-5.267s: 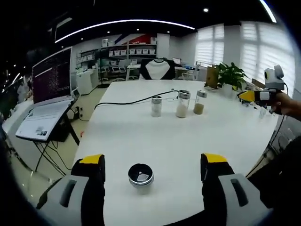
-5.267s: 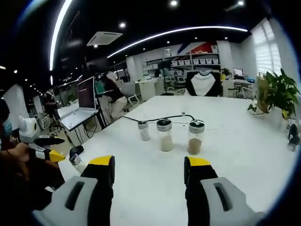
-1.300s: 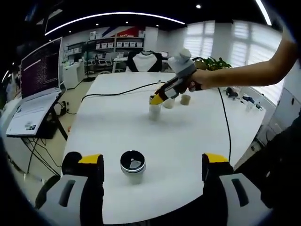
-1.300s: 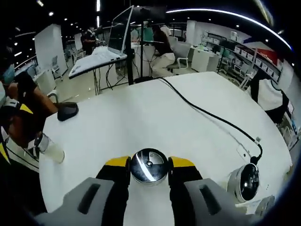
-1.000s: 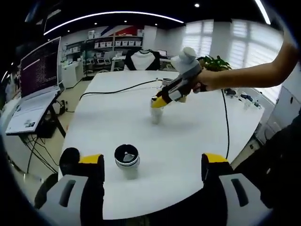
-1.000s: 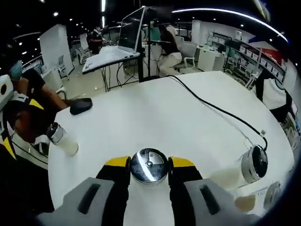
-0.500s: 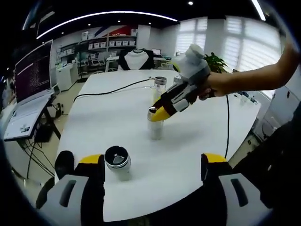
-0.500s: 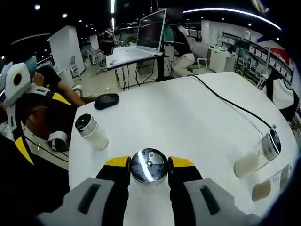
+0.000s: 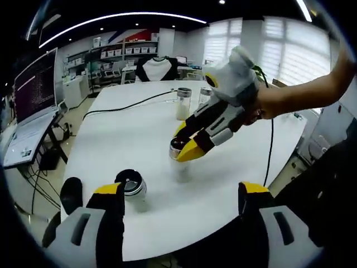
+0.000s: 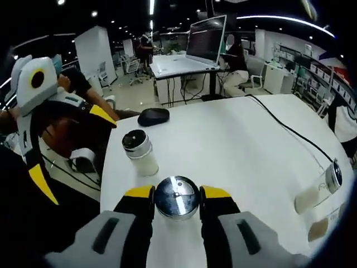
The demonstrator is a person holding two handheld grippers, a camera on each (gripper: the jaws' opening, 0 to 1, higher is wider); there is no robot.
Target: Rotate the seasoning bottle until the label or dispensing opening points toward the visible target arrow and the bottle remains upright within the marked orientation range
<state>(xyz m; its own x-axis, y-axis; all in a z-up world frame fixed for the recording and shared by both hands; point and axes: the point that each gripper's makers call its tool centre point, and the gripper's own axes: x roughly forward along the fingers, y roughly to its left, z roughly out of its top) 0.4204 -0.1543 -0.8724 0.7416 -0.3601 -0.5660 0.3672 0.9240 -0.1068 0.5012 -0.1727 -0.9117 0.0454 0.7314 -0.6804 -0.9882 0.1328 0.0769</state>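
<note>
White worktop (image 10: 234, 151), open office behind; we grip one seasoning bottle (image 10: 177, 196).
Right gripper (image 10: 176, 196) clenched on its cap, bottle upright near worktop's edge; left gripper (image 9: 181, 192) released beside second bottle (image 9: 131, 188). Arrow unseen, so alignment probably unfinished.

Low in the frame, the right hand-held gripper (image 10: 177, 196) had its yellow-tipped jaws closed against the silver cap of a seasoning bottle (image 10: 177, 197) on the white bench (image 10: 240, 151). Just above and left of it stood a second bottle (image 10: 139, 152) with pale contents. A black mouse (image 10: 153, 116) lay beyond, and the left hand-held gripper (image 10: 106, 116) showed at the left edge.
</note>
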